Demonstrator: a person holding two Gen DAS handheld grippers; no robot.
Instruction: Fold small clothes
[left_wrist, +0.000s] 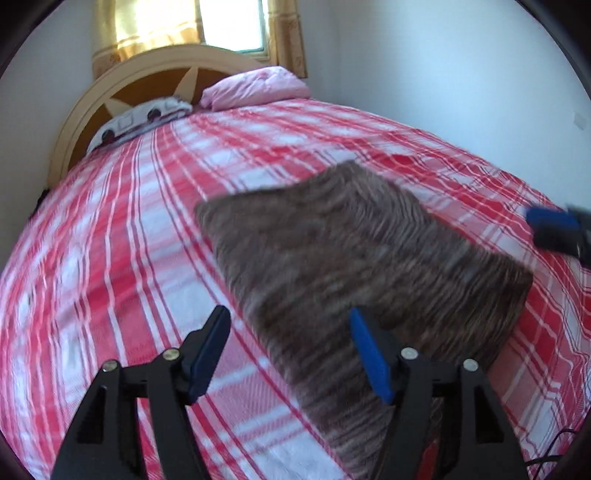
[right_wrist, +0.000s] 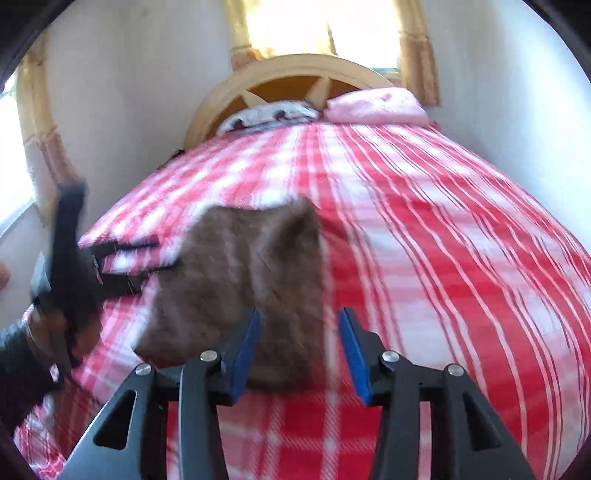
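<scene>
Cloth (left_wrist: 354, 266) lies flat on the bed (left_wrist: 110, 258), ahead and right of your left tool (left_wrist: 288, 350), ahead and left of your right tool (right_wrist: 299, 347); both spread, empty, similarly near.

You face a bed (left_wrist: 110, 229) spread with a red-and-white plaid cover, its arched wooden headboard (left_wrist: 122, 88) against a pale wall (left_wrist: 443, 74). A pink pillow (left_wrist: 255, 88) lies beside a patterned one (left_wrist: 140, 118). Behind the headboard a sunlit window (left_wrist: 229, 22) glows between yellow curtains (left_wrist: 147, 29).
</scene>
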